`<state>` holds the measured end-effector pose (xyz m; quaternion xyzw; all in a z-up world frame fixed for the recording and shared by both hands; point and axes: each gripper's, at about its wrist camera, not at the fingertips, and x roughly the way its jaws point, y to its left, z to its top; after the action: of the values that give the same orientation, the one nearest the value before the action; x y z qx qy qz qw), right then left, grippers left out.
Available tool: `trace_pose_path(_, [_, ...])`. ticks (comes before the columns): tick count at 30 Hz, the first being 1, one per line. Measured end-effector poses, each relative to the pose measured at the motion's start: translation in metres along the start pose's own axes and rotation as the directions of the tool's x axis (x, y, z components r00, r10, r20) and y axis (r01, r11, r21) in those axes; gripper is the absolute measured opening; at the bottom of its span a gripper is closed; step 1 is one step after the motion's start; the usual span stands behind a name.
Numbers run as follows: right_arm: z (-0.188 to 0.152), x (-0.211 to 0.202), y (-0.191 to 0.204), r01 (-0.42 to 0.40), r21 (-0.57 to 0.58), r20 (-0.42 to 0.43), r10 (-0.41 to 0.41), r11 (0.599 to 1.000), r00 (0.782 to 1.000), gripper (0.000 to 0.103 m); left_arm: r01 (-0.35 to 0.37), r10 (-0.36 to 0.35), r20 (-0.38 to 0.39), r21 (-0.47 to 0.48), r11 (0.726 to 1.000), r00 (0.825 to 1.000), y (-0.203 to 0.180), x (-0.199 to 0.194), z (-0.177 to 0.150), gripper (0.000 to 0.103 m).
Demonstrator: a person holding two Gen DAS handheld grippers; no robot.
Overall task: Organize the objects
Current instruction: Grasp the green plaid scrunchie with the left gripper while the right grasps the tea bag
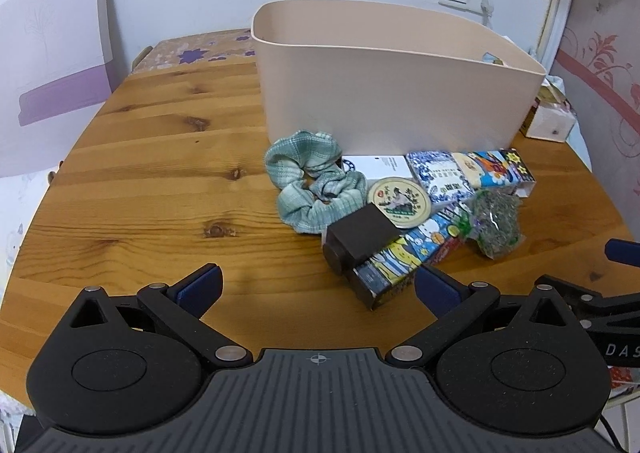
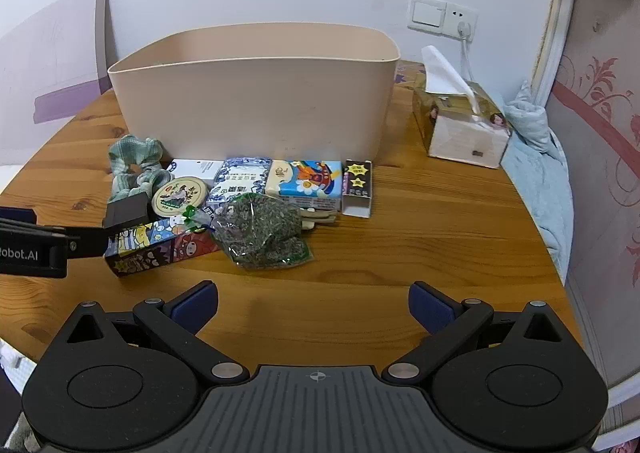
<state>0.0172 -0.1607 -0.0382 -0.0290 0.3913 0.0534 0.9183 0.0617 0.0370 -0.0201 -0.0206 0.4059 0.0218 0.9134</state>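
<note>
A beige plastic bin (image 1: 384,93) (image 2: 256,93) stands at the back of the wooden table (image 1: 160,181). In front of it lies a cluster: a green scrunchie (image 1: 312,181) (image 2: 134,167), a round tin (image 1: 400,198) (image 2: 180,195), a dark block (image 1: 360,239) (image 2: 126,211), a long cartoon box (image 1: 404,257) (image 2: 160,243), a blue-and-white packet (image 1: 436,173) (image 2: 240,181), a colourful tissue pack (image 1: 492,167) (image 2: 306,179) and a bag of dried herbs (image 1: 494,223) (image 2: 260,233). My left gripper (image 1: 318,287) is open, just short of the long box. My right gripper (image 2: 314,307) is open over bare table, short of the herb bag.
A tissue box (image 2: 464,125) (image 1: 548,121) sits at the right of the bin, near a wall socket (image 2: 442,15). A small purple box (image 2: 358,189) lies right of the cluster. Blue cloth (image 2: 540,157) hangs past the table's right edge. The table's left half shows bare wood.
</note>
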Motion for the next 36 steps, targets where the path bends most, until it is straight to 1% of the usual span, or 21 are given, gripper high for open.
trace_pose_path(4, [0.005,0.008,0.003,-0.003,-0.009,-0.009,0.003,1.000,1.000,0.103,0.009,-0.009,-0.010,-0.010,1.000,1.000,0.002,0.006,0.006,0.103])
trace_pose_path(8, [0.010,0.014,0.005,-0.007,-0.023,-0.011,0.007,1.000,1.000,0.103,0.001,-0.001,-0.008,-0.015,1.000,1.000,0.004,0.011,0.013,0.103])
trace_pose_path(13, [0.018,0.025,0.011,-0.021,-0.036,-0.022,0.021,0.999,1.000,0.103,-0.009,0.008,-0.003,-0.047,0.999,1.000,0.014,0.020,0.024,0.103])
trace_pose_path(15, [0.020,0.030,0.013,-0.036,-0.038,-0.030,0.035,0.999,0.999,0.103,0.000,0.000,0.000,-0.061,0.998,1.000,0.019,0.022,0.028,0.103])
trace_pose_path(17, [0.022,0.035,0.014,-0.075,-0.026,-0.042,0.074,0.997,0.996,0.103,0.013,-0.013,0.000,-0.070,0.997,1.000,0.025,0.025,0.032,0.103])
trace_pose_path(19, [0.023,0.040,0.015,-0.095,-0.013,-0.052,0.095,0.995,0.994,0.103,0.011,-0.011,0.008,-0.080,0.997,1.000,0.030,0.027,0.036,0.103])
trace_pose_path(20, [0.024,0.043,0.016,-0.093,-0.016,-0.057,0.092,0.996,0.994,0.103,0.006,-0.005,0.012,-0.083,0.997,1.000,0.033,0.029,0.038,0.103])
trace_pose_path(23, [0.027,0.050,0.019,-0.076,-0.034,-0.066,0.074,0.997,0.995,0.103,-0.006,0.007,0.010,-0.083,0.997,1.000,0.038,0.038,0.046,0.103])
trace_pose_path(26, [0.029,0.056,0.017,-0.110,-0.002,-0.078,0.110,0.994,0.991,0.103,-0.001,0.001,-0.004,-0.070,0.998,1.000,0.041,0.050,0.051,0.103])
trace_pose_path(28, [0.030,0.060,0.016,-0.117,0.013,-0.082,0.118,0.993,0.990,0.103,-0.007,0.007,-0.019,-0.049,0.999,1.000,0.041,0.059,0.054,0.103])
trace_pose_path(29, [0.030,0.062,0.016,-0.115,0.015,-0.081,0.116,0.993,0.990,0.101,-0.009,0.008,-0.024,-0.041,0.999,1.000,0.041,0.063,0.055,0.103])
trace_pose_path(30, [0.031,0.063,0.016,-0.114,0.018,-0.081,0.115,0.993,0.990,0.098,-0.010,0.009,-0.033,-0.037,0.999,0.999,0.041,0.068,0.056,0.102])
trace_pose_path(32, [0.032,0.066,0.016,-0.116,0.021,-0.086,0.117,0.993,0.989,0.095,-0.004,0.002,-0.051,-0.038,0.999,0.999,0.043,0.075,0.056,0.097])
trace_pose_path(34, [0.033,0.068,0.017,-0.117,0.016,-0.091,0.118,0.993,0.989,0.095,0.009,-0.012,-0.070,-0.037,0.999,0.997,0.045,0.081,0.057,0.090])
trace_pose_path(36, [0.033,0.069,0.018,-0.113,0.007,-0.088,0.114,0.994,0.990,0.094,0.016,-0.019,-0.081,-0.040,0.999,0.997,0.046,0.084,0.058,0.089])
